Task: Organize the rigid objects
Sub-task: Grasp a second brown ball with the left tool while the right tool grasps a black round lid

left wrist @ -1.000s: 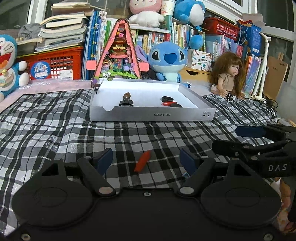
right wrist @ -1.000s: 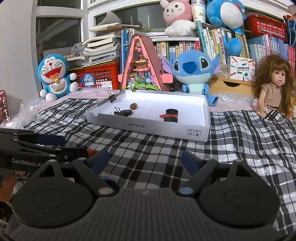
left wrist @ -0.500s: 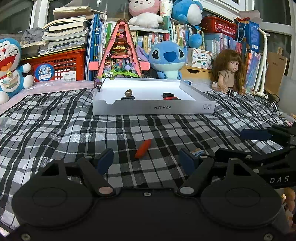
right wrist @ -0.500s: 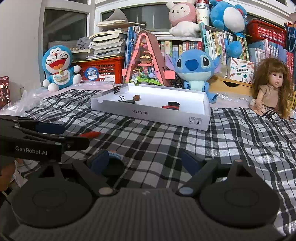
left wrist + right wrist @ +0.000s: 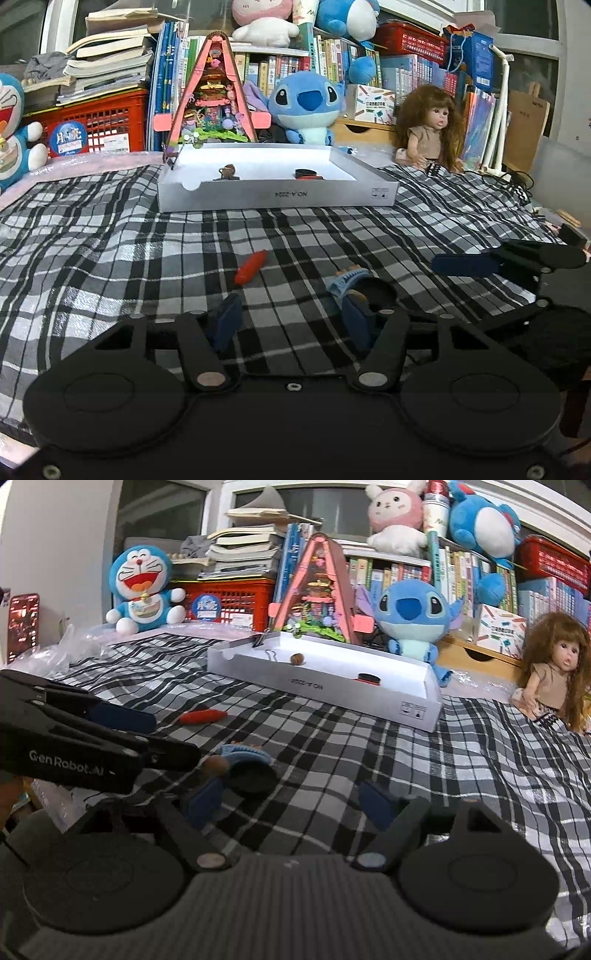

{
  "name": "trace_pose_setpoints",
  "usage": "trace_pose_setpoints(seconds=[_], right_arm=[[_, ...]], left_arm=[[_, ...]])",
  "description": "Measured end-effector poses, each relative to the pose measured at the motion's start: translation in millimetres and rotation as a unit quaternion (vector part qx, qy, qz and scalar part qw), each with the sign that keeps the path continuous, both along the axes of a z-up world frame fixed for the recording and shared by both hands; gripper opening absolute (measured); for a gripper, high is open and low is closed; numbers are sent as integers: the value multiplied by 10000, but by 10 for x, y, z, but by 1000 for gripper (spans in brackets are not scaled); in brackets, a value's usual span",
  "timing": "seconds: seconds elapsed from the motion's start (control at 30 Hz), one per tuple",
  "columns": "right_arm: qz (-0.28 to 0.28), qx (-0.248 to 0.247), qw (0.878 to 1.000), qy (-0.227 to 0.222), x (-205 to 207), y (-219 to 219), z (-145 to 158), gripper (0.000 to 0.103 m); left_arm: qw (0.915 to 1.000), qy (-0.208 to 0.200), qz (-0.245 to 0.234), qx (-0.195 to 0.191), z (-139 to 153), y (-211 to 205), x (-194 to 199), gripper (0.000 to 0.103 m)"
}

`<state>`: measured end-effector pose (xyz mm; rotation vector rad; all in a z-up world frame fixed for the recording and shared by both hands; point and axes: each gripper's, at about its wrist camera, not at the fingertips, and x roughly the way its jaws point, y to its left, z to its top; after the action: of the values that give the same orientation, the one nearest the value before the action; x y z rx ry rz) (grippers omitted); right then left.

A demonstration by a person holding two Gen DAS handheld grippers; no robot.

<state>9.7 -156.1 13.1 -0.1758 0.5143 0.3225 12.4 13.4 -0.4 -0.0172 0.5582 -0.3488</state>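
1. Closing in on the checked cloth (image 5: 110, 258), both grippers are sitting lower and nearer the loose items than a second ago.
2. The left gripper (image 5: 291, 321) is showing a middling gap with nothing between its pads; its jaws have just been narrowing.
3. The red pen-like piece (image 5: 251, 267) is lying just beyond that gap, slightly left, not yet touched.
4. The right gripper (image 5: 291, 805) is standing fairly wide and empty; its jaws have also just been closing a little.
5. The small blue comb-like toy (image 5: 245, 755), beside a dark round disc (image 5: 253, 777), is lying near its left finger.
6. The white tray (image 5: 277, 194), far centre, is already holding a few small items, so these two pickups are probably coming next.
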Motion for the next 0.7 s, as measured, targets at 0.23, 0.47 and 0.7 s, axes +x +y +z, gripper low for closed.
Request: trace_pose_setpoints(seconds=[0.23,0.47,0.7], right_arm=[[210,-44,9998,41,25,89,-9,54],[274,-10,9996,85,31,128,-10,36],[11,37,10000,71,16,-15,26,36]], left_arm=[[9999,31,-105,-111,20,9,-47,49],[9995,32,-208,-215,36,1,-69,47],[9988,14,-437,-231,19,-114,-102,47]])
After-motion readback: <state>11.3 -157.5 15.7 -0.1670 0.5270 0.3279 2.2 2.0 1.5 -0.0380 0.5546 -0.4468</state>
